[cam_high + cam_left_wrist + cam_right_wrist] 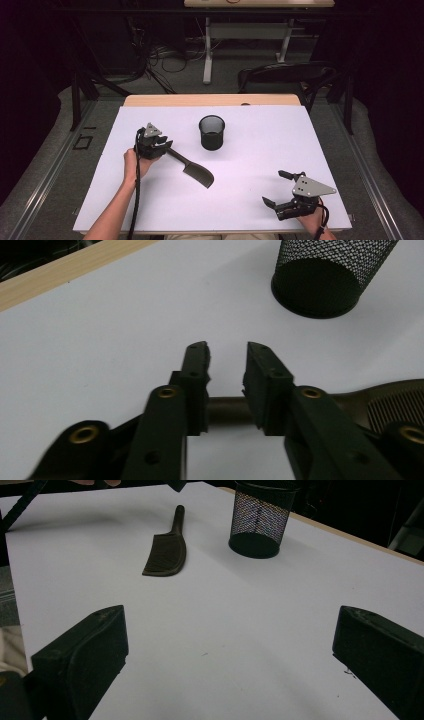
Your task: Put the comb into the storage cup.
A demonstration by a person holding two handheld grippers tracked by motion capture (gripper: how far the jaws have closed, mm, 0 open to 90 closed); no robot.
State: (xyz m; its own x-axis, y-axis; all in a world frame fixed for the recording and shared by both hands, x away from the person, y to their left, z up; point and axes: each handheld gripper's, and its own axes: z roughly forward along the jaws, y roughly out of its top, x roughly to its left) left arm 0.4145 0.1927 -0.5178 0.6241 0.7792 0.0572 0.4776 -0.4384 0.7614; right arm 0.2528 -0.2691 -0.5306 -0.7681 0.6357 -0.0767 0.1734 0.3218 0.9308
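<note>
The dark comb (192, 169) is lain flat on the white table (260, 150), its long axis diagonal, handle clamped by the left gripper (162, 146), toothed end pointed away. The right gripper (282, 189) is held spread, empty.

Pretty clearly a lab or recording studio setup: a white sheet (250, 165) is laid over a wooden table (210, 100), dark curtains are hung all round, loose cables (170, 60) are left on grey carpet, and another height-adjustable desk (250, 30) is parked behind.
</note>
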